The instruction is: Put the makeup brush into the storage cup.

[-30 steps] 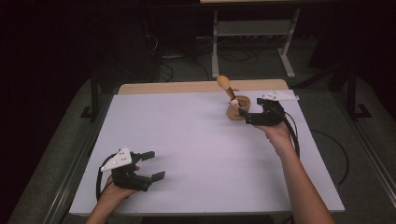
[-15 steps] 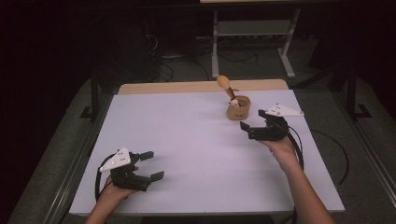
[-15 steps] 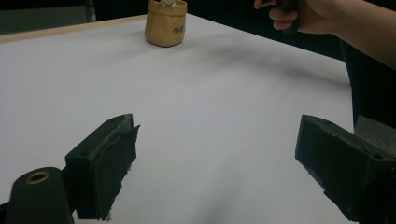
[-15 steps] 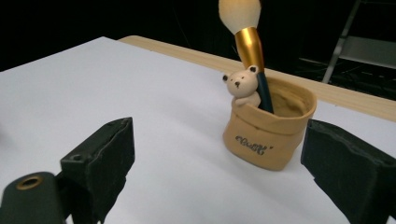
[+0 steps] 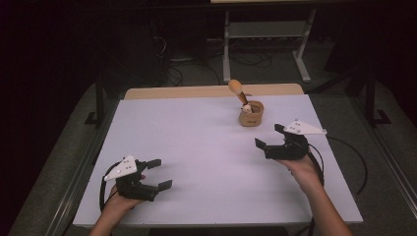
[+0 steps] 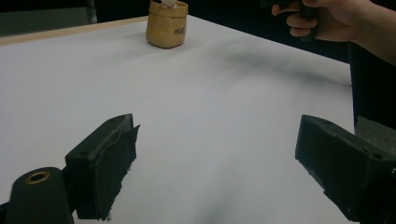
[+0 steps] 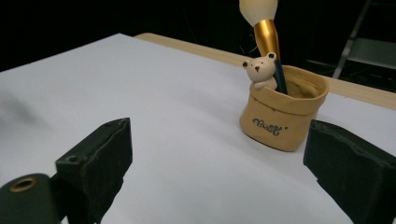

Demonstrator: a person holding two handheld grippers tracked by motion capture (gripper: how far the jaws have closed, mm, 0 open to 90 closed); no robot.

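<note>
The white table [image 5: 206, 162] is the largest thing here; its far wooden edge is partly cut off in both gripper views, and the dark surroundings beyond it are hard to make out.

The right gripper [image 5: 273, 138] is held by the person's right hand [image 5: 301, 166], jaws spread wide with nothing between them. The left gripper [image 5: 158, 174] rests near the table's front corner in the left hand [image 5: 118, 202], jaws likewise wide and empty.

Ahead of the right jaws, slightly toward the right-hand jaw in the right gripper view, stands the tan pouch-shaped holder [image 7: 283, 112], upright and well apart from both jaws. Lettering on its front is too small to read. In it stands a brush [image 7: 266, 32] with a gold ferrule and pale bristle head, leaning; its top is cut off in the right gripper view, while the high view shows the whole head. A small bear figure [image 7: 261, 71] sits at the holder's rim, plain in the right gripper view, a mere speck from above.

From the left jaws the holder [image 6: 166, 29] lies far ahead, its contents cropped by the frame.
</note>
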